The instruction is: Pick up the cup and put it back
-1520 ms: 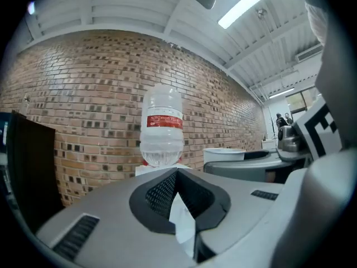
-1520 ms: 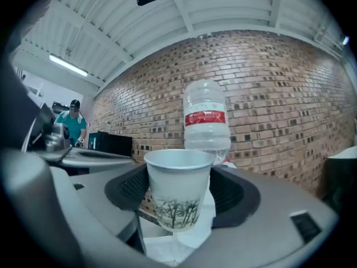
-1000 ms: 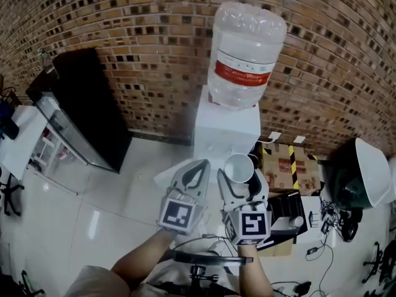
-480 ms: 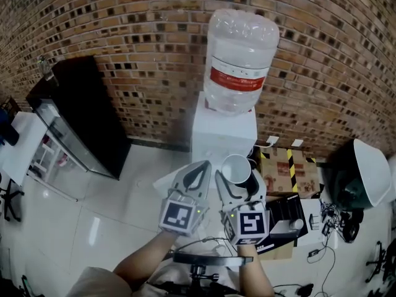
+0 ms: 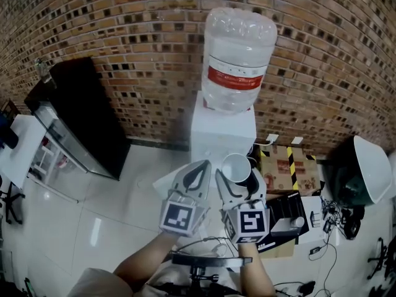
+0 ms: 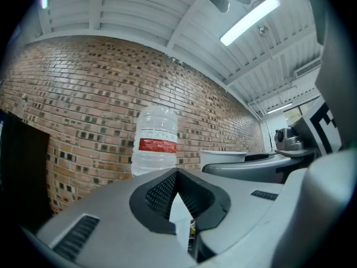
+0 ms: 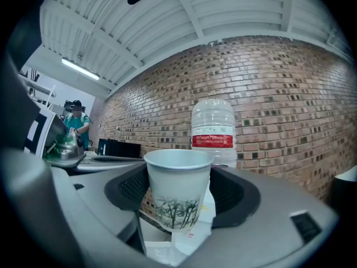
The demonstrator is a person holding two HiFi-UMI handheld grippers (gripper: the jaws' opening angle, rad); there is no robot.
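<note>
Since a second ago, head view: bottle [image 5: 238, 57] and dispenser [image 5: 223, 132] shifted slightly left and up in frame. Both grippers and the cup placed as before, side by side near the dispenser's front.

Left to right, head view:
- Cabinet [image 5: 86, 113]: black, against the brick wall [image 5: 142, 36].
- Left gripper [image 5: 199, 166]: jaws together, nothing between them.
- Dispenser: white, with the clear bottle upside down on top, red label.
- Cup [image 5: 237, 167]: white, upright, clamped between the jaws of the right gripper [image 5: 238, 177], mouth open to the camera.
- Box [image 5: 288, 166]: cardboard, yellow-and-black tape, just right of the dispenser.

Left gripper view only: ceiling light [image 6: 248, 21], lit. Jaw tips meeting below the bottle [image 6: 156, 141]. Right gripper's side at the right edge.

Right gripper view only: bamboo print low on the cup [image 7: 178, 191]. Pads pressed on its two sides. Person [image 7: 75, 121] far left, by a doorway.

Head view only: cabinet, box, pale floor [image 5: 105, 209], person's forearms behind the grippers.
</note>
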